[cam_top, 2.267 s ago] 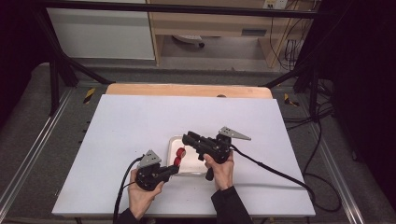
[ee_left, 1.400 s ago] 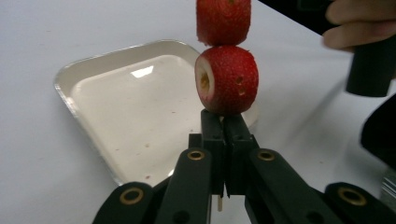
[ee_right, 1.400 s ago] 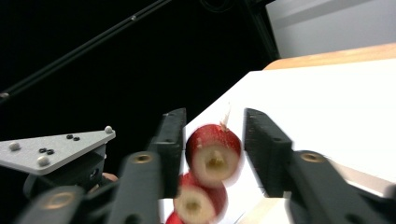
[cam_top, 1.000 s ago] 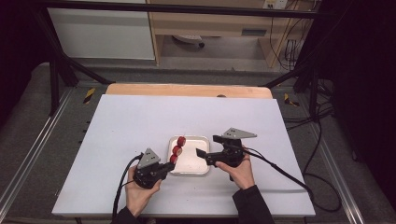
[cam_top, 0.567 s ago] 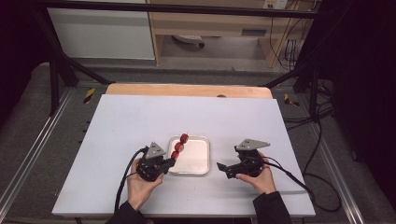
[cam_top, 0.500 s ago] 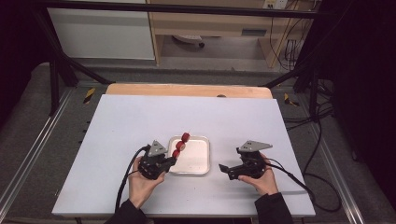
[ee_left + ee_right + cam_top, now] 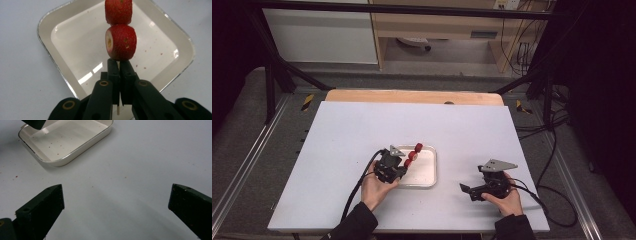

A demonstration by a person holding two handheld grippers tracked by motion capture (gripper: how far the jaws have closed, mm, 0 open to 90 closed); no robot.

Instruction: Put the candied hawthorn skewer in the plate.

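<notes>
**Mara:** High view first — where is the skewer?

**Jon:** The left gripper [image 7: 398, 167] has it. The strawberry skewer [image 7: 413, 152] sticks out from the fingers up and to the right, its red pieces over the left edge of the white tray [image 7: 428, 172].

**Mara:** Is the grasp firm?

**Jon:** In the left gripper view the fingers [image 7: 113, 75] are clenched on the thin wooden stick of the skewer [image 7: 121, 41], just below the lowest strawberry piece. A bit of the stick shows below the fingers too. Two pieces are stacked above, the lower one showing a pale cut face on its left side.

**Mara:** And what lies under it?

**Jon:** The tray [image 7: 47, 45], square with rounded corners, seen corner-on, with small red specks on its floor. It rests on the pale surface [image 7: 362, 125].

**Mara:** The other hand?

**Jon:** The right gripper [image 7: 469, 190] sits to the right of the tray, well apart from it, low over the surface. Its fingers [image 7: 42, 207] are released and spread wide, having just been opening, with nothing between them but bare surface. In the right gripper view the tray [image 7: 82, 143] is at the upper left.
</notes>
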